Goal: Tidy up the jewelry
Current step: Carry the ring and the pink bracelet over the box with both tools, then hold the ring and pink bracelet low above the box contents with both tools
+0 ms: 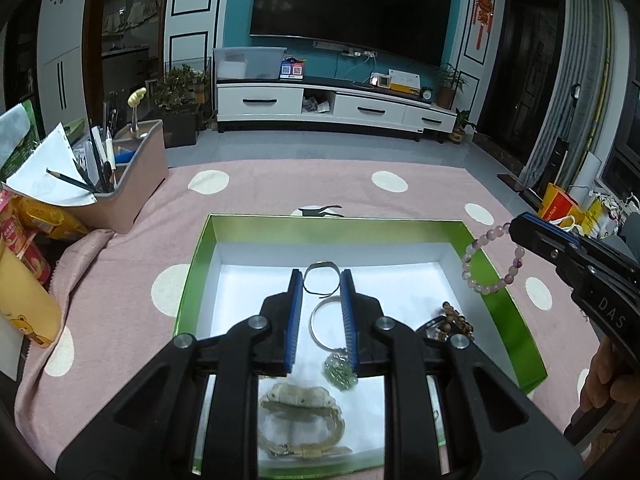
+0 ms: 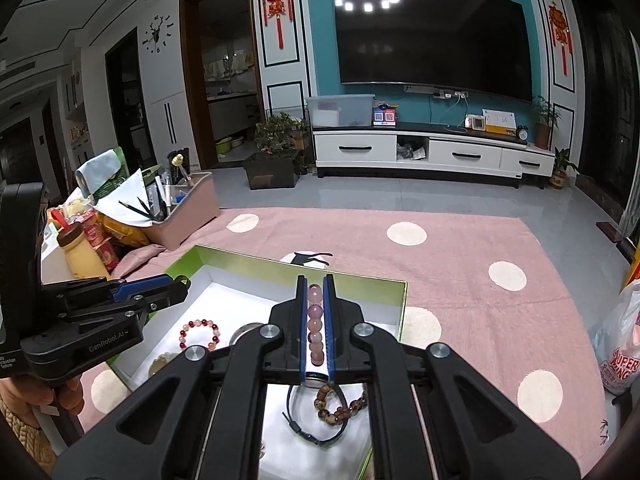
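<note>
A shallow box (image 1: 332,229) with a green rim and white lining lies on the pink spotted cloth. My left gripper (image 1: 321,280) hovers over it, shut on a thin silver band (image 1: 322,265) pinched between its tips. Under it in the box lie a silver bangle (image 1: 317,322), a green pendant (image 1: 340,374), a gold watch (image 1: 300,420) and a brown bead bracelet (image 1: 456,320). My right gripper (image 2: 315,280) is shut on a pink-purple bead bracelet (image 2: 315,328), which hangs over the box's right rim (image 1: 490,262). A red bead bracelet (image 2: 200,334) and a black band (image 2: 298,424) also lie inside.
A pink desk organiser (image 1: 136,184) with pencils stands at the far left. Snack packs (image 1: 36,220) and a yellow bottle (image 1: 24,300) crowd the left edge. Paper bags (image 1: 560,208) and a plastic bag (image 2: 620,344) sit at the right. A hand (image 1: 600,380) holds the right gripper.
</note>
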Motion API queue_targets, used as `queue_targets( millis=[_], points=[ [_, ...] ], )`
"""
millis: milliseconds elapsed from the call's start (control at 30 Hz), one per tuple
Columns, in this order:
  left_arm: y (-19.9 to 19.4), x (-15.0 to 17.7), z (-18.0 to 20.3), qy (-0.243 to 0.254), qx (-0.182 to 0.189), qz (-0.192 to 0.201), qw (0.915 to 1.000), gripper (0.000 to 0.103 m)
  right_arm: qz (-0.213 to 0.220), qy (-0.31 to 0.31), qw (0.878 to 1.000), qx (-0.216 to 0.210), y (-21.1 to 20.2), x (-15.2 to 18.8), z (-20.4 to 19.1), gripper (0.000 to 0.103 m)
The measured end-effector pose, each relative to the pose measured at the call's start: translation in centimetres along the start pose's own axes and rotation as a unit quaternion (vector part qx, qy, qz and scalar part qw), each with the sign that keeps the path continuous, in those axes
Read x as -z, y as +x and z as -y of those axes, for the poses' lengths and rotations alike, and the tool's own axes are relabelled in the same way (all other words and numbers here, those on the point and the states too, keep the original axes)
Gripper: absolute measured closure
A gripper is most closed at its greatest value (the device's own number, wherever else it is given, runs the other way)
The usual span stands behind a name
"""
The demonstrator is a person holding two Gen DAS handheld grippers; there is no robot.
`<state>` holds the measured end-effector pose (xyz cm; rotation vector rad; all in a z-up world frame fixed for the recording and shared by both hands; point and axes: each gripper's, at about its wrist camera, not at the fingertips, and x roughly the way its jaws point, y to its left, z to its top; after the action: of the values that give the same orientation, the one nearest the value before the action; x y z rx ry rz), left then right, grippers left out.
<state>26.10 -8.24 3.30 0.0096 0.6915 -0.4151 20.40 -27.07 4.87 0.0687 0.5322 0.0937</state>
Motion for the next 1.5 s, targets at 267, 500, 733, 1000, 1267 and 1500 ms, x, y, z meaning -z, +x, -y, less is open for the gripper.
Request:
queue_targets(
  millis=[267, 500, 733, 1000, 1267, 1500],
  points=[
    [1.7, -0.1, -0.5, -0.013, 0.001, -0.011, 0.9999, 0.085, -0.014, 0.008, 1.0, 0.003, 1.8, 0.2, 0.5, 0.096],
    [3.1, 0.0, -0.9, -0.026, -0.004, -0.025, 0.9993, 0.084, -0.024, 0.009, 1.0, 0.006, 2.5, 0.5, 0.6, 0.096],
    [3.6, -0.2, -1.4, -0.034, -0.01, -0.029, 0.9989, 0.084, -0.029, 0.011, 0.999, 0.013, 3.0, 0.7, 0.6, 0.096],
    [4.4, -0.2, -1.4, -0.041, -0.01, -0.036, 0.9985, 0.084, -0.04, 0.014, 0.999, 0.017, 3.6, 1.1, 0.7, 0.096],
    [5.1, -0.2, -1.7, -0.043, -0.013, -0.044, 0.998, 0.084, -0.049, 0.015, 0.999, 0.018, 4.1, 1.5, 0.9, 0.096],
    [5.6, -0.3, -1.9, -0.041, -0.012, -0.048, 0.9979, 0.084, -0.055, 0.012, 0.998, 0.02, 4.3, 1.6, 0.9, 0.096]
  ],
)
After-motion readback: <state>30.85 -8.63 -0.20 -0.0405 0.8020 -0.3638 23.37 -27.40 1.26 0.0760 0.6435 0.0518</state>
